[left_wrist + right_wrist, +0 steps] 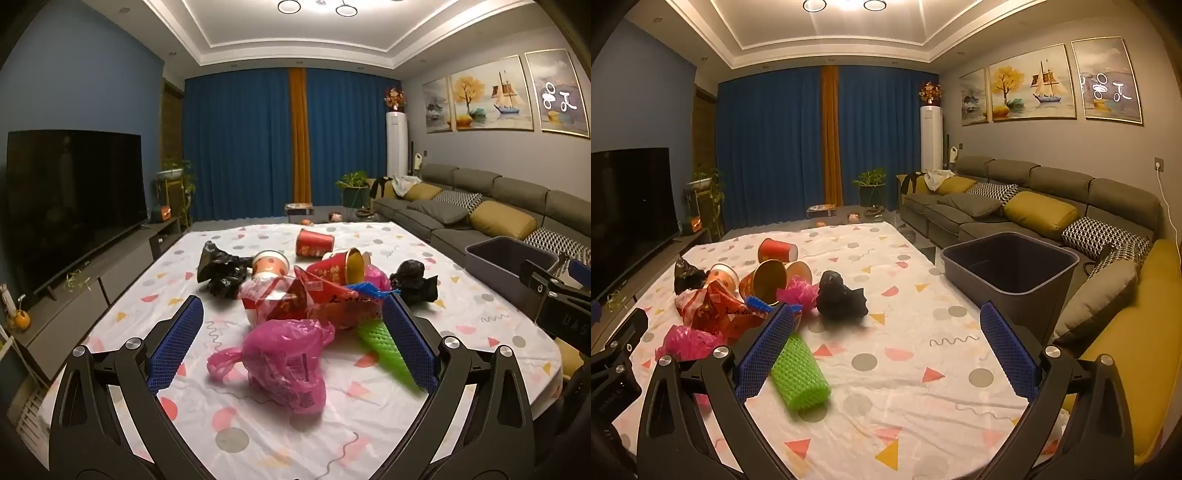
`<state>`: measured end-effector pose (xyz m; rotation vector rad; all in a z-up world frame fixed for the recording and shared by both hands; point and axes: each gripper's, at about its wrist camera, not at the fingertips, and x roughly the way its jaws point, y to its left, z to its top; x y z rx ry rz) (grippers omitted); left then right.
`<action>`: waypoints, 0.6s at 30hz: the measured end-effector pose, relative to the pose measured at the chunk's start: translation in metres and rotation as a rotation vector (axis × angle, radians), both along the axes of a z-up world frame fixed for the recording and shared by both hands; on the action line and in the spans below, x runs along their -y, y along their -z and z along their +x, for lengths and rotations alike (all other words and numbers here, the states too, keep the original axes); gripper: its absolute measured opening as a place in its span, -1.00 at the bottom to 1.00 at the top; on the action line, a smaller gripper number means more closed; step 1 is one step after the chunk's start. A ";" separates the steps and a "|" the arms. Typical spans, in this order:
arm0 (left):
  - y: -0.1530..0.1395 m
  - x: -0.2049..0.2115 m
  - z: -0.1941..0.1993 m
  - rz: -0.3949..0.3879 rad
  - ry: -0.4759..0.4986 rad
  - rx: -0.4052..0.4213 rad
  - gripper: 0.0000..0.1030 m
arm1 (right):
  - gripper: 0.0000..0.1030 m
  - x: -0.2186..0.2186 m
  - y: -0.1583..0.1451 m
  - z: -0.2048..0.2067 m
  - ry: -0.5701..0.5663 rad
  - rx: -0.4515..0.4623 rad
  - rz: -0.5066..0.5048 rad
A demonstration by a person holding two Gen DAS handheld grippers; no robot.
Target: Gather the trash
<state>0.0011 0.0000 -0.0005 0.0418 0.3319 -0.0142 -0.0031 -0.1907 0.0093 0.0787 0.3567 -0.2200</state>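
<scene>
Several pieces of trash lie heaped on a table (369, 424) covered with a white cloth printed in coloured triangles and grey dots, at the centre of the left wrist view and the left half of the right wrist view

- Pink plastic bag (284, 365): crumpled, translucent, printed label showing; lower centre of the left view, between the spread fingers
- Green foam net sleeve (799, 373): tubular, mesh-textured, lying on its side; lower left of centre in the right view, just beside the inner left finger
- Red paper cups (314, 242): one on its side at the far edge of the heap, others tipped over among red and clear wrappers
- Black crumpled bags (840, 297): one right of the heap, another (219, 271) at its left
- Dark grey bin (1010, 269): open-topped, at the table's right edge, beside a sofa (1034, 199)

Left gripper (291, 336): jaws wide apart, nothing clamped
Right gripper (886, 343): jaws wide apart, nothing clamped, over bare cloth
</scene>
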 end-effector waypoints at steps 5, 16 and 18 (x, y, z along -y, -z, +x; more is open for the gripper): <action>0.000 -0.002 -0.003 -0.008 -0.008 0.020 0.86 | 0.90 0.001 0.002 0.003 0.001 0.000 0.000; -0.003 -0.001 -0.003 -0.019 -0.003 0.020 0.86 | 0.90 0.002 -0.001 0.001 0.004 0.011 -0.002; -0.004 0.000 -0.004 -0.020 -0.003 0.022 0.86 | 0.90 0.002 -0.001 0.001 0.007 0.012 0.000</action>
